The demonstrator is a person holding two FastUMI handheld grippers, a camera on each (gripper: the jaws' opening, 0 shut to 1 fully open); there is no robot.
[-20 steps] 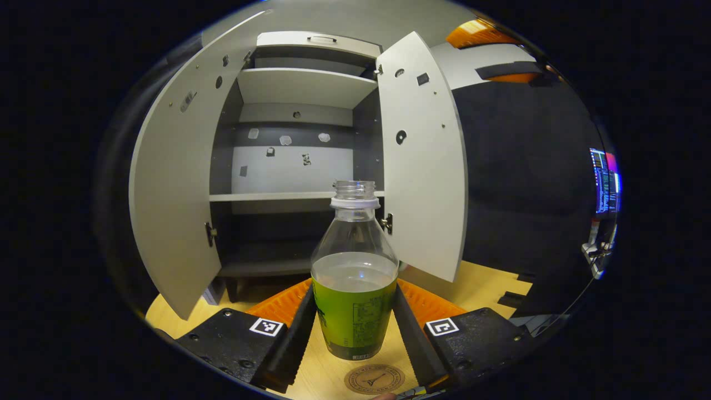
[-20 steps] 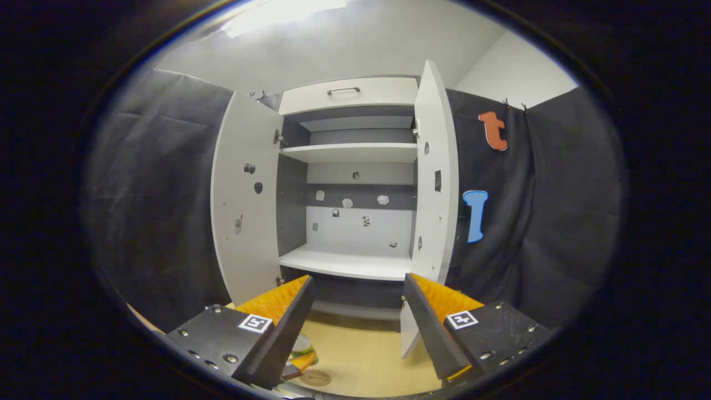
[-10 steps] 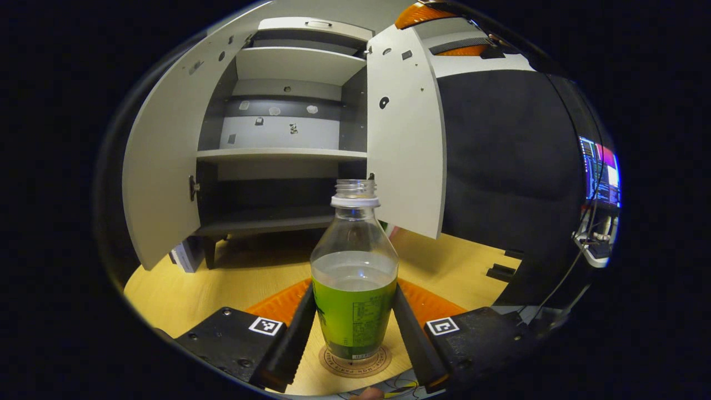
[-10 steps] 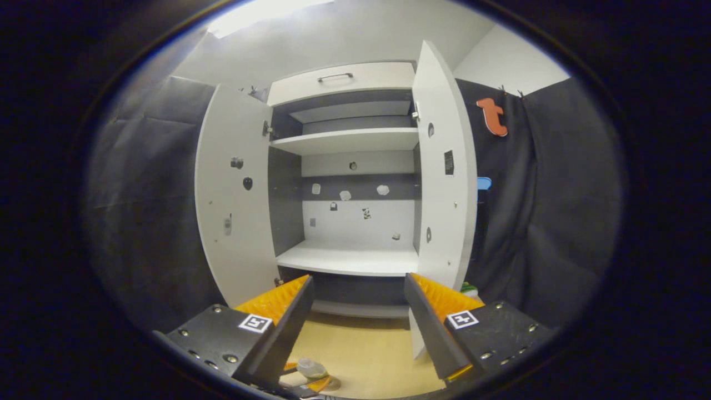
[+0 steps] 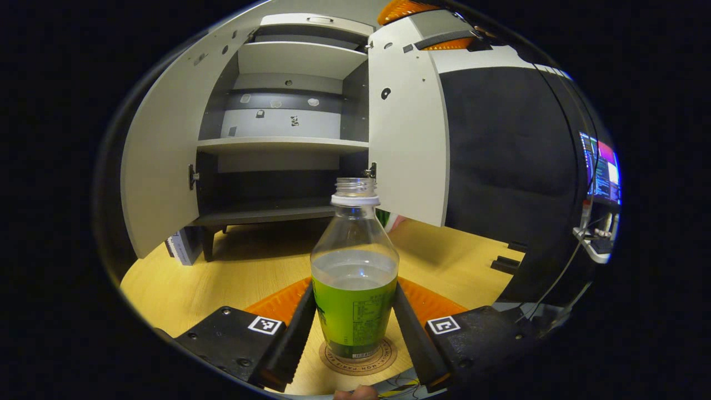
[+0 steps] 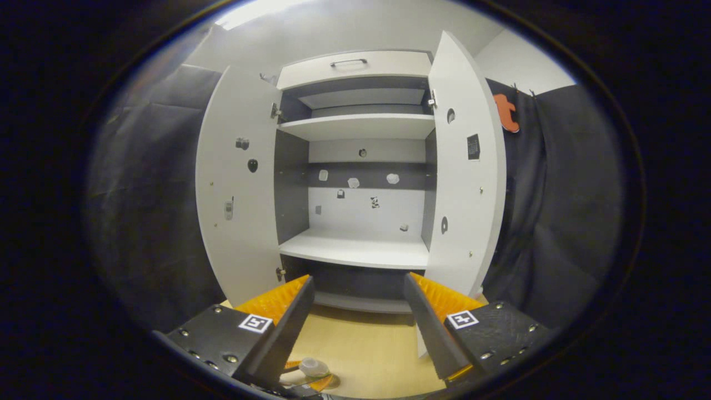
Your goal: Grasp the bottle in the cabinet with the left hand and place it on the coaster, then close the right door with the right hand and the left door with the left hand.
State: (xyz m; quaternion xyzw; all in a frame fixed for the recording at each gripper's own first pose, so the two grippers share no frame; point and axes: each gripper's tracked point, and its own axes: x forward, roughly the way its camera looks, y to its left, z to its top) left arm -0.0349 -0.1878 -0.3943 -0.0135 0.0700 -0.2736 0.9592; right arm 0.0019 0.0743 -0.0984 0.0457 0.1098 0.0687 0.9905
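Observation:
A clear bottle (image 5: 354,289) with a green label, no cap and some liquid stands upright on the round brown coaster (image 5: 383,360) on the wooden table. My left gripper (image 5: 354,294) is shut on its label, one finger on each side. Behind it the white cabinet (image 5: 283,145) has its left door (image 5: 166,155) and right door (image 5: 408,139) swung open. My right gripper (image 6: 358,280) hangs open before the cabinet's shelf (image 6: 355,253), between the left door (image 6: 236,189) and right door (image 6: 466,183). The bottle's mouth (image 6: 312,365) peeks in below its fingers.
The wooden tabletop (image 5: 222,278) stretches between the bottle and the cabinet's foot. Something flat leans by the cabinet's left leg (image 5: 180,250). A lit monitor (image 5: 602,172) and desk clutter stand at the far right. Black cloth walls flank the cabinet.
My left gripper has lowered the bottle onto the coaster, keeping hold of it. The right gripper's view has shifted, so the right door's inner face looks broader.

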